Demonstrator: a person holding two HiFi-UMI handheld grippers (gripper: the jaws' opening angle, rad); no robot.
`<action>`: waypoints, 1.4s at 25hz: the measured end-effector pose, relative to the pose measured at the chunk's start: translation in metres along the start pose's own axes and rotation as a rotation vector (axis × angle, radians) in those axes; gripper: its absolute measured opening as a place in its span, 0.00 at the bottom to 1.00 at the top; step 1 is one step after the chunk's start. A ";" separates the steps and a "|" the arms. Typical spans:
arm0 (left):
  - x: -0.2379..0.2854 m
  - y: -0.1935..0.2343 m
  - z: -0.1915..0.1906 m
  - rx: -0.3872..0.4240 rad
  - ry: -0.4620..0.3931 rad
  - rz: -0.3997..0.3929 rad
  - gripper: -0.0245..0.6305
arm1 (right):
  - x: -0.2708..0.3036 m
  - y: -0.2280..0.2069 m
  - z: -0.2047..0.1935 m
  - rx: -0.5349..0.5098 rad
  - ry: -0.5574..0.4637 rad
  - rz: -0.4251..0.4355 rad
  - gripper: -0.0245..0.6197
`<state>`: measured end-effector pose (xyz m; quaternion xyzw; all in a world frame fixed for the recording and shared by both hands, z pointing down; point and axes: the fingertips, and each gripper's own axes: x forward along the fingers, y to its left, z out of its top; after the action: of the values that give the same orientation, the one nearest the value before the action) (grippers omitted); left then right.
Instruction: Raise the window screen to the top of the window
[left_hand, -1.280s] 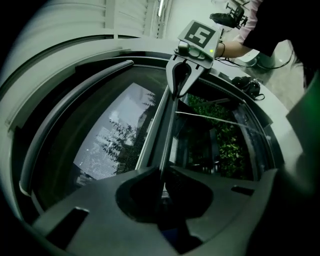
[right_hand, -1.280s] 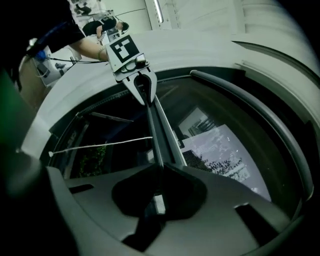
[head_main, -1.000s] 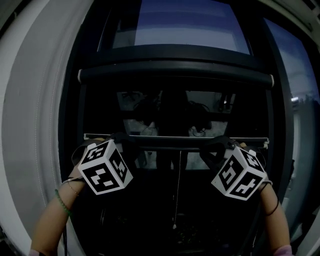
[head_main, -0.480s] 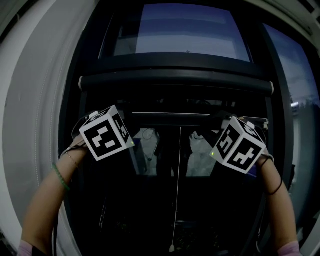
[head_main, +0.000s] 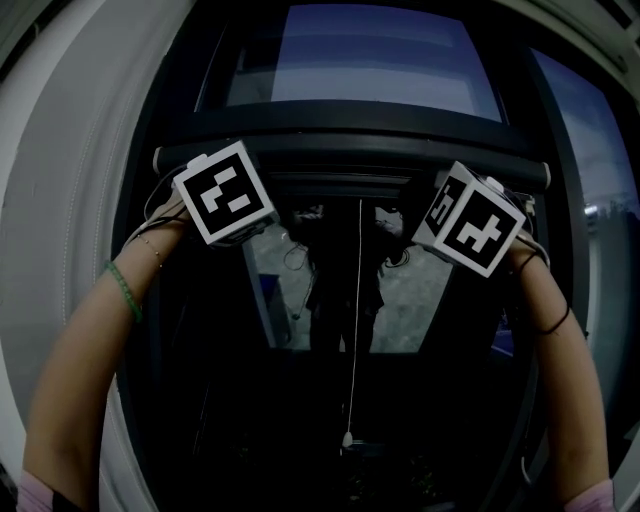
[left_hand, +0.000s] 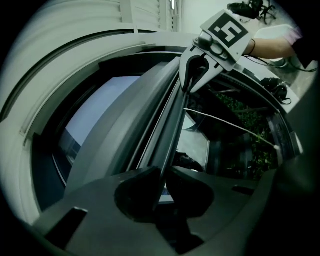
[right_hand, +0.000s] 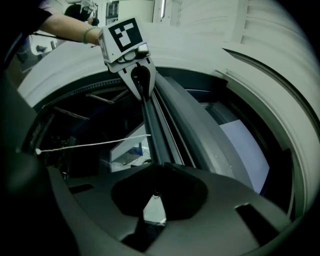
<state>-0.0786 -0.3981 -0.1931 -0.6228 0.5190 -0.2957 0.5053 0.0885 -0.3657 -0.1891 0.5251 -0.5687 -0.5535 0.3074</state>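
Window screen bar (head_main: 340, 195) higher, just under top housing (head_main: 350, 150)

The screen bar (left_hand: 167, 135) looks like smooth, dark, matt metal; the window pane (head_main: 440, 300) is glossy glass. The left gripper (left_hand: 162, 172) and right gripper (right_hand: 155, 167) are matt dark plastic, the pull cord (head_main: 355, 320) white string.

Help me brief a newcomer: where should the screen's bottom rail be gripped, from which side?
Pinch the bottom rail near each end, as left gripper and right gripper do, from the room side: long and thin, it likely needs two spaced grips to hang level.
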 end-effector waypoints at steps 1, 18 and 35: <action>0.001 0.004 0.000 -0.012 0.009 -0.001 0.11 | 0.001 -0.005 0.001 -0.002 0.004 -0.006 0.09; -0.018 0.001 0.018 -0.114 -0.226 0.100 0.16 | -0.015 0.001 0.010 0.315 -0.240 -0.074 0.13; -0.055 -0.273 0.017 -0.457 -0.429 -0.279 0.16 | -0.086 0.235 -0.009 0.629 -0.397 0.151 0.13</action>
<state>0.0152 -0.3542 0.0656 -0.8329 0.3636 -0.1002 0.4050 0.0584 -0.3260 0.0566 0.4330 -0.7964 -0.4186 0.0546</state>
